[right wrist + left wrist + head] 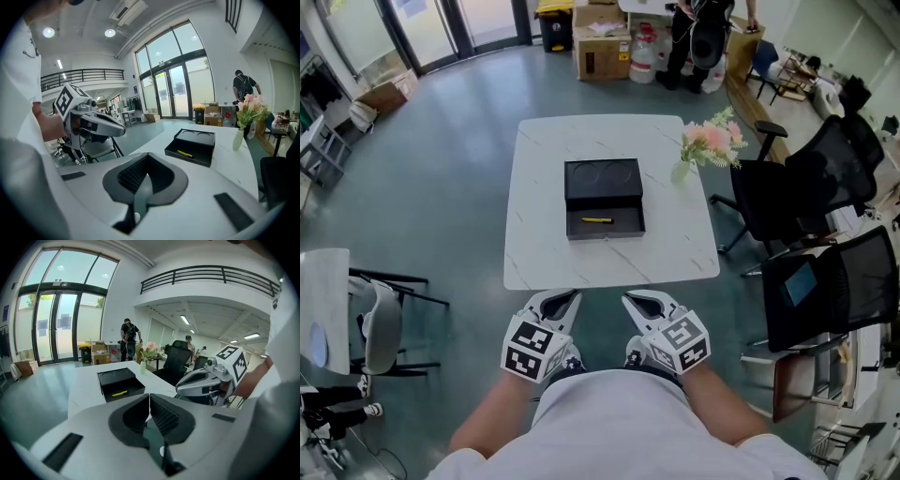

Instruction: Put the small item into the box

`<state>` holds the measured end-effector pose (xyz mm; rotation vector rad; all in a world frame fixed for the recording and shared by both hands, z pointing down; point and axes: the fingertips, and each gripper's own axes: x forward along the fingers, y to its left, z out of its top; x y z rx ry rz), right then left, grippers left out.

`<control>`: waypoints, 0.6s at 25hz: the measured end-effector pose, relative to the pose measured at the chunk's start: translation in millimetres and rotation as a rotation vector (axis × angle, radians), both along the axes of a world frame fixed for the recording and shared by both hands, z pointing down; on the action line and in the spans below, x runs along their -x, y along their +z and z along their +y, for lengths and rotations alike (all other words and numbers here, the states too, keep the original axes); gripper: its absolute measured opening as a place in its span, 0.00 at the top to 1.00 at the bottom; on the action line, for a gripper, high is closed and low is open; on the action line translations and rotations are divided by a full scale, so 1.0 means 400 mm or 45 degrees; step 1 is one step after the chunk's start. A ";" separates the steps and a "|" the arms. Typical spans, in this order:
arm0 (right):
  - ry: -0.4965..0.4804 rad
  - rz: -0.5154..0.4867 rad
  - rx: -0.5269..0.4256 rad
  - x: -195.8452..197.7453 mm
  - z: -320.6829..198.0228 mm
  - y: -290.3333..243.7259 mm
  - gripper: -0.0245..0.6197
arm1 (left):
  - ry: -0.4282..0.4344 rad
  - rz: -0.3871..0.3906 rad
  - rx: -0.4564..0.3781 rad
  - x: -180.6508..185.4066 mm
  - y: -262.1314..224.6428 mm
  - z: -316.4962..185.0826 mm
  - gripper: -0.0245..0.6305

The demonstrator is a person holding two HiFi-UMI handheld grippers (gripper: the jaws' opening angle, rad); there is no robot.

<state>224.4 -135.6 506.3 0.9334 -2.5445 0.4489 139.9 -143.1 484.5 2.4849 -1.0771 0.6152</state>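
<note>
A black box [606,234] stands open in the middle of the white marble table [544,253], its lid [602,180] lying flat behind it. A small yellow item [598,220] lies inside the box. Both grippers are held close to my body, short of the table's near edge and apart from the box. My left gripper [562,299] is shut with nothing between its jaws, and so is my right gripper [638,301]. From the left gripper view the box [125,395] and yellow item [119,393] lie ahead. The right gripper view also shows the box [186,159] with the item [185,153] in it.
A vase of pink flowers [710,142] stands at the table's right edge. Black office chairs [802,187] crowd the right side, and a grey chair [380,323] sits at the left. Cardboard boxes [602,49] and a person [701,37] are beyond the table.
</note>
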 end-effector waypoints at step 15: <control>0.045 0.026 -0.008 0.012 -0.003 -0.005 0.94 | 0.050 0.010 0.007 0.009 -0.003 -0.010 0.94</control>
